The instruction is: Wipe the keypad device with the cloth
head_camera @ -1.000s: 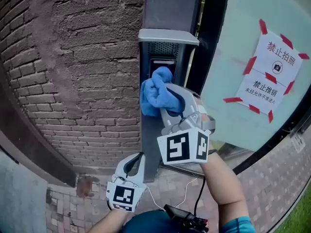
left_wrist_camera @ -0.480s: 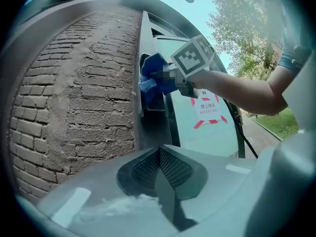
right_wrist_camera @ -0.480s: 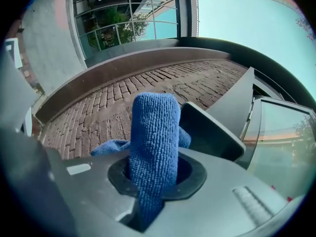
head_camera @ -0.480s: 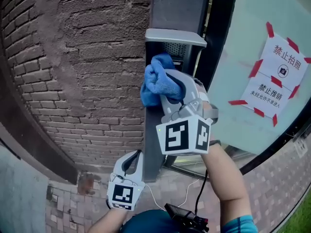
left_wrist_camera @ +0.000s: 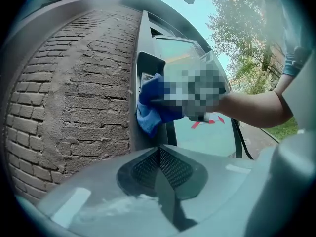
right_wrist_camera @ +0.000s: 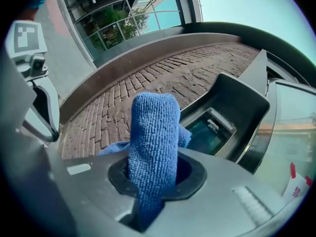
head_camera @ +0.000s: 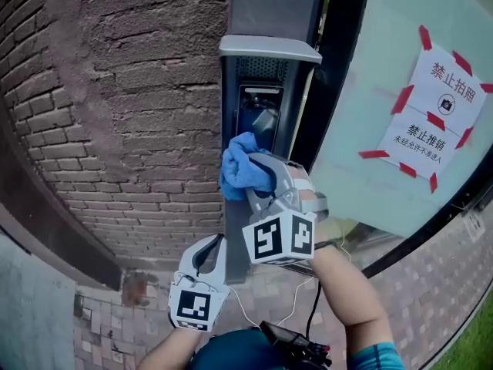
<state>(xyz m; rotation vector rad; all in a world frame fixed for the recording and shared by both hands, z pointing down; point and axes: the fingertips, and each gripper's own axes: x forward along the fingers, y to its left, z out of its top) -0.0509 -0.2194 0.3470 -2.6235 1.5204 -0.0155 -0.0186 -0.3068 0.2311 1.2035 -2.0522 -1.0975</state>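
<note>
The keypad device [head_camera: 260,112] is a dark screen panel under a grey hood, mounted on a dark post beside a brick wall. My right gripper [head_camera: 259,174] is shut on a bunched blue cloth [head_camera: 240,168], which presses on the post just below the screen. In the right gripper view the cloth [right_wrist_camera: 151,132] stands up between the jaws, with the device's screen [right_wrist_camera: 208,132] just beyond it. My left gripper [head_camera: 218,247] hangs low beside the post, shut and holding nothing. The left gripper view looks up at the cloth [left_wrist_camera: 149,110] and the device [left_wrist_camera: 146,73].
A rough brick wall [head_camera: 123,106] fills the left. Right of the post are a dark door frame [head_camera: 339,68] and a glass pane with a paper notice [head_camera: 435,114] held by red tape. Brick paving [head_camera: 115,322] lies below, with a cable and a black unit [head_camera: 296,349].
The right gripper swept the cloth up over the screen to the hood, then down; it now sits below the screen, which is uncovered. The left gripper has stayed low.
</note>
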